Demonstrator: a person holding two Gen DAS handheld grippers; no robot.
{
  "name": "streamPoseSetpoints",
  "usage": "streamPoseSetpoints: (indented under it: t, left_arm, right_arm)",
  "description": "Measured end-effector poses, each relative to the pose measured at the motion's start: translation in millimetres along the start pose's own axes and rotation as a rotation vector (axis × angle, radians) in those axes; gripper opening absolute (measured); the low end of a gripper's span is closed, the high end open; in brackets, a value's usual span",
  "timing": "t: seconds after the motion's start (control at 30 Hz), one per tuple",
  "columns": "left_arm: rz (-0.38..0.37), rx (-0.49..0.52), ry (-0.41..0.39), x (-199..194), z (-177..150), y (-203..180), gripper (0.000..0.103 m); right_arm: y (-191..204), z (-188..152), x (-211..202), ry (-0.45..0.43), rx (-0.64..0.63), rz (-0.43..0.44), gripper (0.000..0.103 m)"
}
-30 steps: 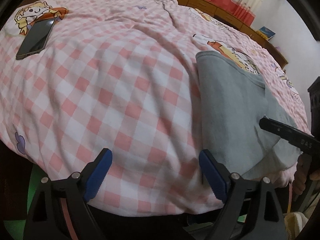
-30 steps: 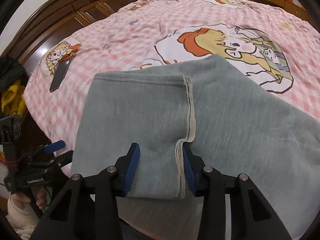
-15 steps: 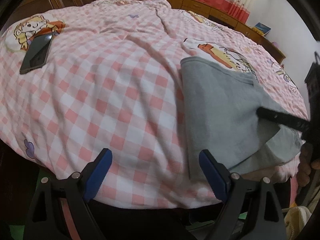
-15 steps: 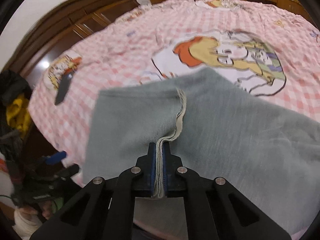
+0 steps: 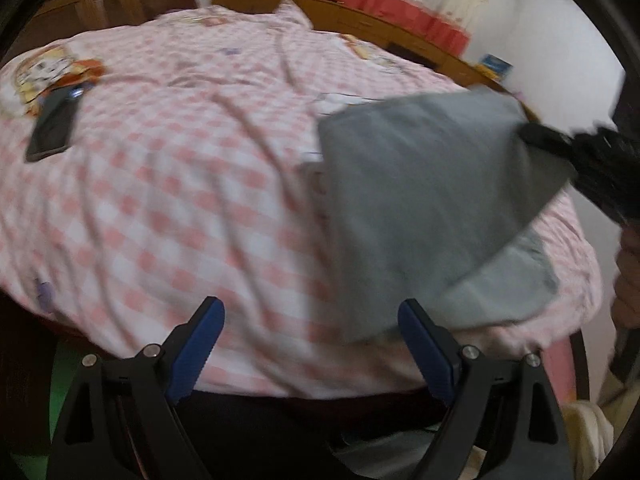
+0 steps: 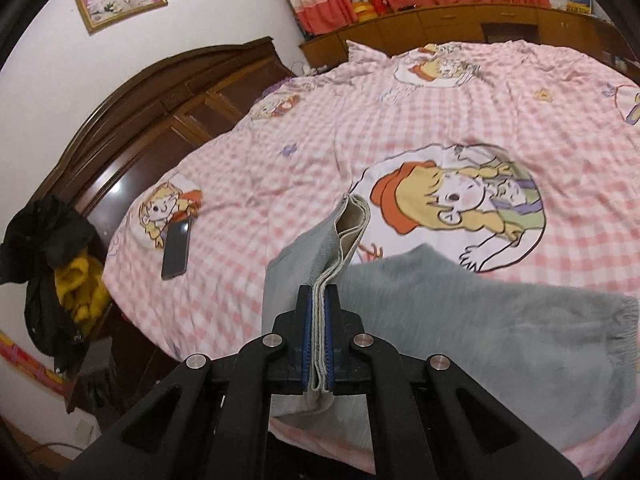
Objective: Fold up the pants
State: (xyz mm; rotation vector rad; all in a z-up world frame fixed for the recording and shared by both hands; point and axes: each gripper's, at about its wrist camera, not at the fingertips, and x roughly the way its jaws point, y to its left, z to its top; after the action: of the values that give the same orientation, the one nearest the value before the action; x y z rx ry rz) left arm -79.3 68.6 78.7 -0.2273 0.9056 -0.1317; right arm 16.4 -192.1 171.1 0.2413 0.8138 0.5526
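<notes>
The grey pants (image 6: 500,320) lie near the front edge of the pink checked bed (image 6: 400,112). My right gripper (image 6: 318,344) is shut on the stacked hem edges of the pants and holds them lifted off the bed. In the left wrist view the raised grey pants (image 5: 420,200) hang from the right gripper (image 5: 536,140) at the right. My left gripper (image 5: 312,344) is open and empty at the bed's front edge, left of the pants, with one blue pad (image 5: 424,344) close to the pants' near corner.
A dark phone (image 6: 176,250) lies on the bedspread at the left, also seen in the left wrist view (image 5: 54,126). A dark wooden headboard (image 6: 160,112) stands at the left. Black and yellow clothes (image 6: 60,272) hang beside the bed. Wooden cabinets (image 6: 460,24) line the far wall.
My right gripper closed on the pants' hem edges and lifted them up off the bed. The left gripper stayed open and shifted slightly at the bed edge.
</notes>
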Motion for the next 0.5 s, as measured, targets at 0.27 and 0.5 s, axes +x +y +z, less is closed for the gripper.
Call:
streamPoseSetpoints:
  t: [0.27,0.5]
  left_arm:
    - [-0.054,0.099,0.027,9,-5,-46,0.091]
    - [-0.079,0.235,0.041,17,-6,-86,0.091]
  right_arm:
    - [-14,19,-53,-0.112,0.053,-0.028,0.006]
    - [-31,31,-91,-0.187,0.059,-0.095,0.006]
